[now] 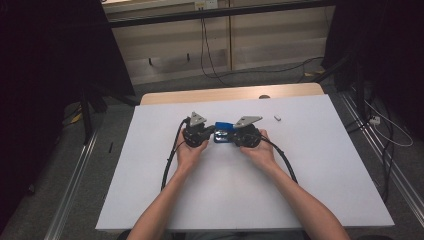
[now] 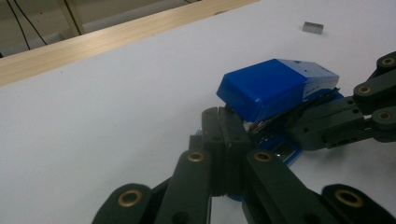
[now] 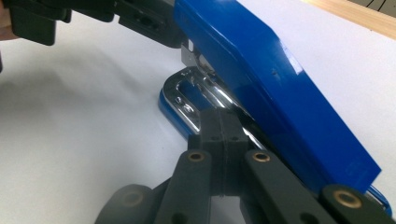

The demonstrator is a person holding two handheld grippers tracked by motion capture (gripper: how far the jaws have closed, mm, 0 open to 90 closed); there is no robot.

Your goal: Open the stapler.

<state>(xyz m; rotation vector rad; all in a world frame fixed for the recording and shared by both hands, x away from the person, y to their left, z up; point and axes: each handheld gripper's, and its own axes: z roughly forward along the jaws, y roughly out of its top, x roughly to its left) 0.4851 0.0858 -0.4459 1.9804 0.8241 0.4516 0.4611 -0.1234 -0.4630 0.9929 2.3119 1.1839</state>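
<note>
Tongs, left (image 1: 209,132) and right (image 1: 235,134), both closed, flank a blue stapler (image 1: 223,132) on the white table (image 1: 300,170).

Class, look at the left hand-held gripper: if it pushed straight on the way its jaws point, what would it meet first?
The blue stapler: the left hand-held gripper, jaws shut, already sits at its end. Whether it actually touches is hard to tell.

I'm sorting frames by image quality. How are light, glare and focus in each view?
High view: the white table is evenly lit, the surroundings dark, the blue stapler small and soft. Left gripper view: the stapler is fairly sharp with a mild sheen, the near left gripper blurred. Right gripper view: glare on the stapler's chrome, soft shadow on the table at left, the right gripper soft.
</note>
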